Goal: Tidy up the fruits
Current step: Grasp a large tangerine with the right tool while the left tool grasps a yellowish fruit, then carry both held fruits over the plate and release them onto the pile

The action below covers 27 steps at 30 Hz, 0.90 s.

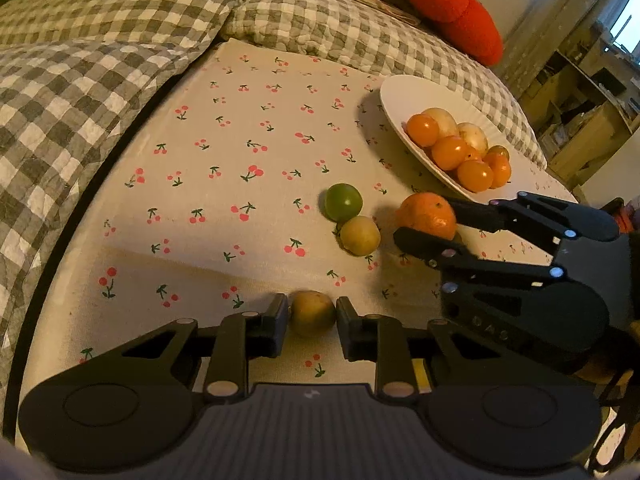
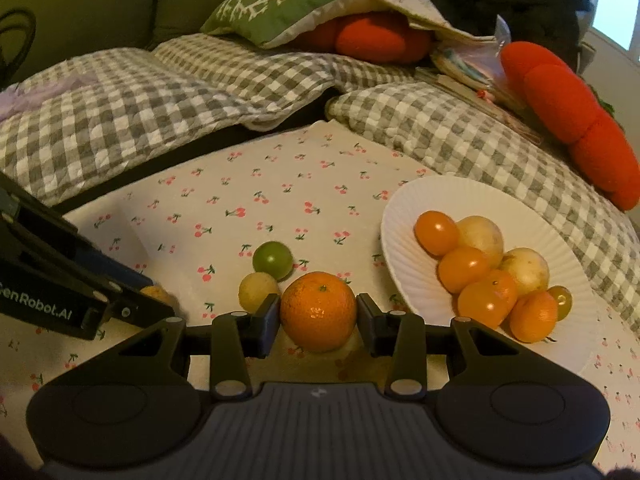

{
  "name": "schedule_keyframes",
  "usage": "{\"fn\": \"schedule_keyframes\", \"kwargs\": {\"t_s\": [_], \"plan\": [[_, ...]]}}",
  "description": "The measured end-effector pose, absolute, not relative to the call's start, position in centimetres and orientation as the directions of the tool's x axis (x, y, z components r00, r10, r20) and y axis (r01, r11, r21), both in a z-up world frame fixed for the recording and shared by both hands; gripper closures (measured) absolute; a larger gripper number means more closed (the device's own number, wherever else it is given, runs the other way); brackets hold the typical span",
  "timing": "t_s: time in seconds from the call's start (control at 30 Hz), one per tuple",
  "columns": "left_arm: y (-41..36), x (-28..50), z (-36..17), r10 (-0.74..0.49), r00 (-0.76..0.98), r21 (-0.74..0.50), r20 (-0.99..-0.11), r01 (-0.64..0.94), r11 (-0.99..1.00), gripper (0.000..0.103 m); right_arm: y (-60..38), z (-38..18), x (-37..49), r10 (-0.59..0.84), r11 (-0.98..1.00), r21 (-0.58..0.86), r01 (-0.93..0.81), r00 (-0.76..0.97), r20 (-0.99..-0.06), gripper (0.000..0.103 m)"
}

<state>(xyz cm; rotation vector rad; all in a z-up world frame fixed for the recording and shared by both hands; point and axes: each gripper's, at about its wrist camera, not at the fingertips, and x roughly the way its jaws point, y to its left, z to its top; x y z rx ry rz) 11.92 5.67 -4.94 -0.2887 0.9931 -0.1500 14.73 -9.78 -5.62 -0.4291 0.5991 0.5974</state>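
Your left tongs pinch a small yellow-green fruit, right tongs pinch the orange; plate part-filled, two fruits left.

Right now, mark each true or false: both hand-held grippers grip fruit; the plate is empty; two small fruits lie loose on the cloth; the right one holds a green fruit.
1. Both the left hand-held gripper and the right hand-held gripper grip fruit: true.
2. The plate is empty: false, it holds several fruits.
3. Two small fruits lie loose on the cloth: true, a green fruit and a yellow fruit.
4. The right one holds a green fruit: false, a mandarin.
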Motion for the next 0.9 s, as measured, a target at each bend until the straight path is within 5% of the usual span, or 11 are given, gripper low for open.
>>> {"fn": "schedule_keyframes", "kwargs": {"t_s": [0.9], "plan": [[6.8, 10.8, -0.2, -0.344, 0.738, -0.45, -0.58, 0.061, 0.891, 0.085, -21.5, 2.6, 16.3, 0.408, 0.911, 0.117, -0.396, 0.816, -0.409, 0.066]]}}
